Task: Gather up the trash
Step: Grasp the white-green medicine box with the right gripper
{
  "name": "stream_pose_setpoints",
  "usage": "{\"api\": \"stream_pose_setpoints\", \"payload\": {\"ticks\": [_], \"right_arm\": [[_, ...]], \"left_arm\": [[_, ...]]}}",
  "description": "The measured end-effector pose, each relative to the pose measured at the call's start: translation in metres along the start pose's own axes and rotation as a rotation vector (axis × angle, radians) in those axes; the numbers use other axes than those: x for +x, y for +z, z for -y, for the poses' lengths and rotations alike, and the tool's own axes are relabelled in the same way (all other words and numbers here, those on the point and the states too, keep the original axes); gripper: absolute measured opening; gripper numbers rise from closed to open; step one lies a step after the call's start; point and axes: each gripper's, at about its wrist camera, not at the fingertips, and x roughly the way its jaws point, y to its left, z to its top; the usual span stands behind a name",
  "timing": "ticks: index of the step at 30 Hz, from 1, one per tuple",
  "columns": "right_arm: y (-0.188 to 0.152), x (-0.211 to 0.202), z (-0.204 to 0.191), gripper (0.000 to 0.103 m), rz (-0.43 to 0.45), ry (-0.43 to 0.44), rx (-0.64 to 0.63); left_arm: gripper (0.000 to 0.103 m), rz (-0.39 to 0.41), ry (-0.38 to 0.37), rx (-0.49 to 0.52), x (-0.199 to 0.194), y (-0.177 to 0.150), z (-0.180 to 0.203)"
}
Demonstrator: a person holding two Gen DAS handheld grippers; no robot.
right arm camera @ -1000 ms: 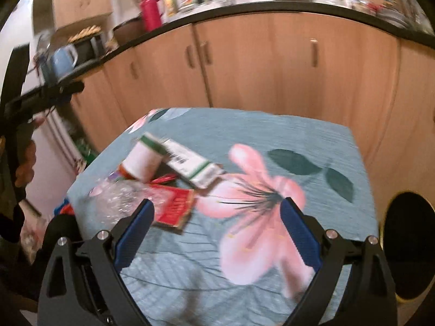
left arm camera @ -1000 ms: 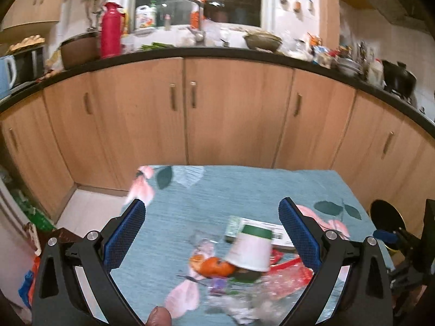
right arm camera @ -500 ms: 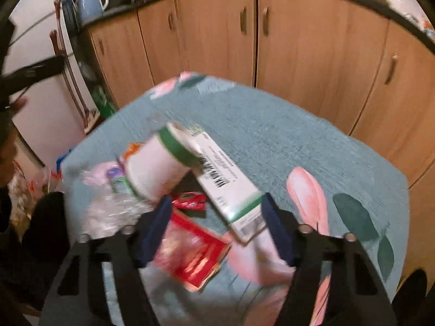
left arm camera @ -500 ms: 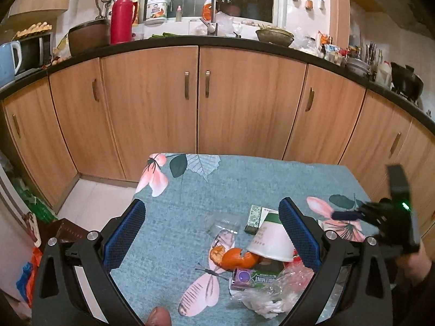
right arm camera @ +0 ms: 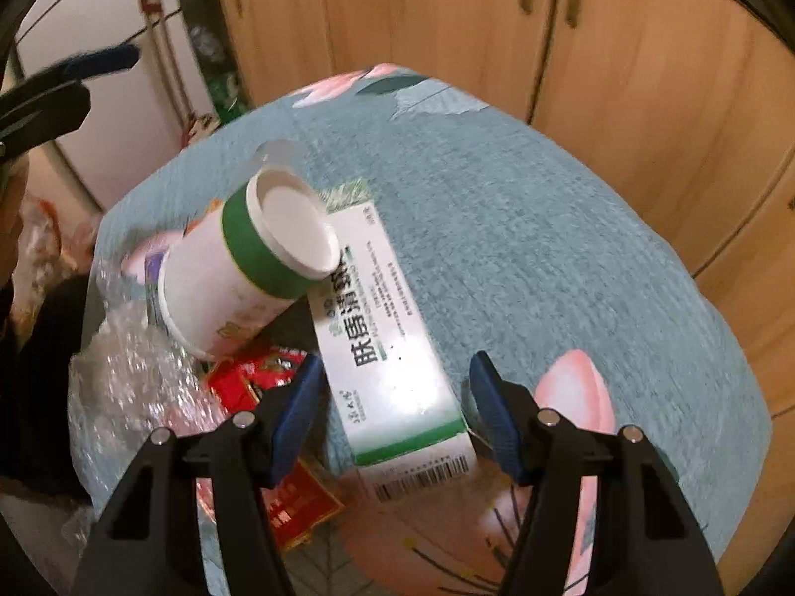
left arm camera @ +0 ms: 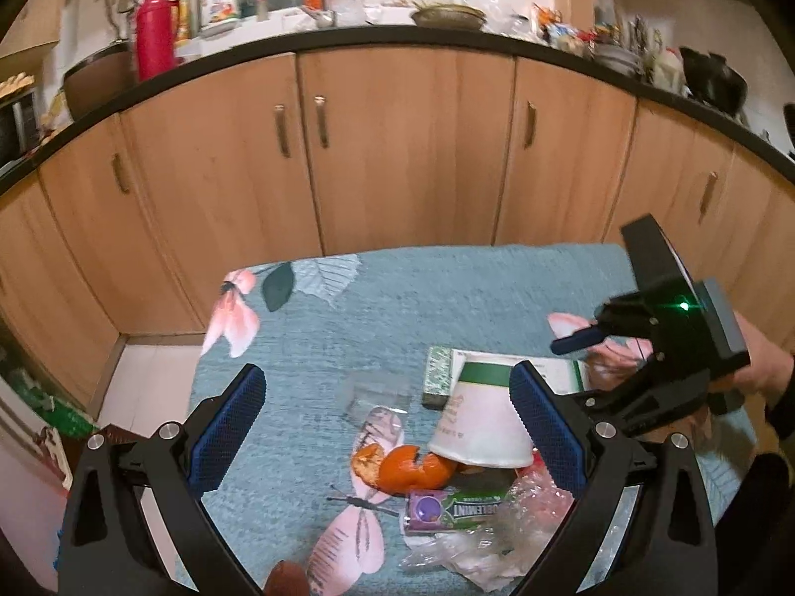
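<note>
A pile of trash lies on the blue floral tablecloth (left arm camera: 447,298). It holds a tipped white paper cup with a green band (left arm camera: 479,417) (right arm camera: 238,273), a white and green carton (right arm camera: 392,347), orange peel (left arm camera: 402,467), a gum pack (left arm camera: 447,511), red wrappers (right arm camera: 248,377) and clear plastic (right arm camera: 129,387). My left gripper (left arm camera: 387,437) is open, held above the pile's near side. My right gripper (right arm camera: 392,412) is open, its blue pads on either side of the carton's near end. It also shows at the right of the left wrist view (left arm camera: 661,347).
Wooden kitchen cabinets (left arm camera: 397,149) stand behind the table under a dark counter with a red thermos (left arm camera: 154,30) and dishes. A white fridge (right arm camera: 114,74) stands at the left. The table's far half (right arm camera: 546,198) is bare cloth.
My right gripper has moved down and in over the pile until its open pads straddle the carton. My left gripper has stayed open and drawn a little closer to the pile.
</note>
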Motion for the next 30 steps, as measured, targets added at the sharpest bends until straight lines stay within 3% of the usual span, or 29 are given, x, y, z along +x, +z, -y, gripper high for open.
{"api": "stream_pose_setpoints", "payload": {"ticks": [2,3,9,23,30], "right_arm": [[0.001,0.007,-0.001,0.061,-0.026,-0.004,-0.024],[0.001,0.012,0.000,0.055,-0.047,-0.004,-0.029],[-0.003,0.008,-0.001,0.049,-0.046,-0.012,-0.009],[-0.065,-0.051,0.036,0.047,0.081,-0.027,0.243],[-0.112,-0.095,0.055,0.047,0.214,-0.037,0.415]], "left_arm": [[0.095,-0.018,-0.011,0.030,0.007,-0.001,0.006],[0.095,-0.023,-0.018,0.046,0.010,-0.001,0.009],[0.095,-0.049,-0.043,0.097,0.025,0.004,0.020],[0.095,-0.138,-0.123,0.292,0.068,0.007,0.071],[0.095,-0.220,-0.167,0.347,0.100,0.014,0.087]]}}
